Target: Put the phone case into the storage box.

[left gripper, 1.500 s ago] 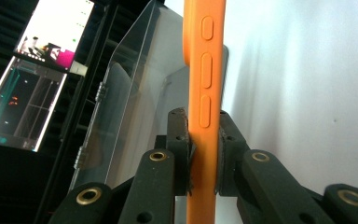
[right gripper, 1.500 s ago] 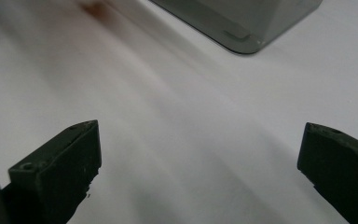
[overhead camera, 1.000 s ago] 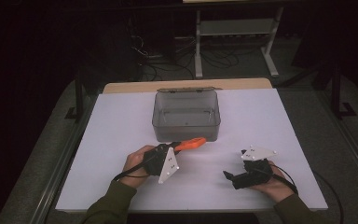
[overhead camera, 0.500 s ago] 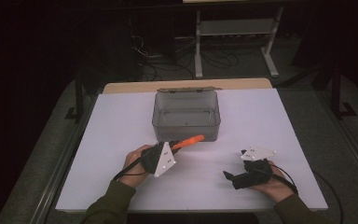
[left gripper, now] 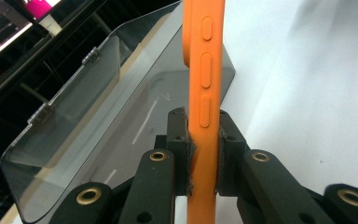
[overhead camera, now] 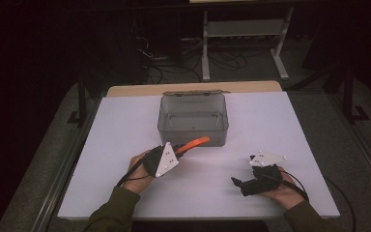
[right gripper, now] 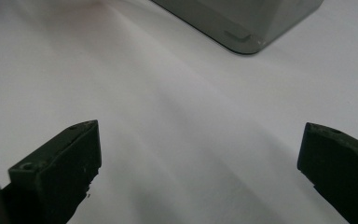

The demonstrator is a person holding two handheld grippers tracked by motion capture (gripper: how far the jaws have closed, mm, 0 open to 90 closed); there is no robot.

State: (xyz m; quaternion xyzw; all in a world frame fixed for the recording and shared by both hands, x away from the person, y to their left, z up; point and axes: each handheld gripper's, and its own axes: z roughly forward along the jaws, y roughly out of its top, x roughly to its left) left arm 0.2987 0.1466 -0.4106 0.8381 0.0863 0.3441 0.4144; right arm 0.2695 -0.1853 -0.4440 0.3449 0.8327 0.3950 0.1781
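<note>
The left gripper (overhead camera: 183, 147) clamps an orange phone case (left gripper: 204, 84) edge-on between its pads, three side buttons showing and no brand or lettering readable on it; the case's far end reaches the near wall of the clear grey box (overhead camera: 193, 126) on the white table (overhead camera: 290, 125). Farther right, the right gripper (right gripper: 200, 168) rests low over the bare table, jaws spread wide with nothing between them.
</note>
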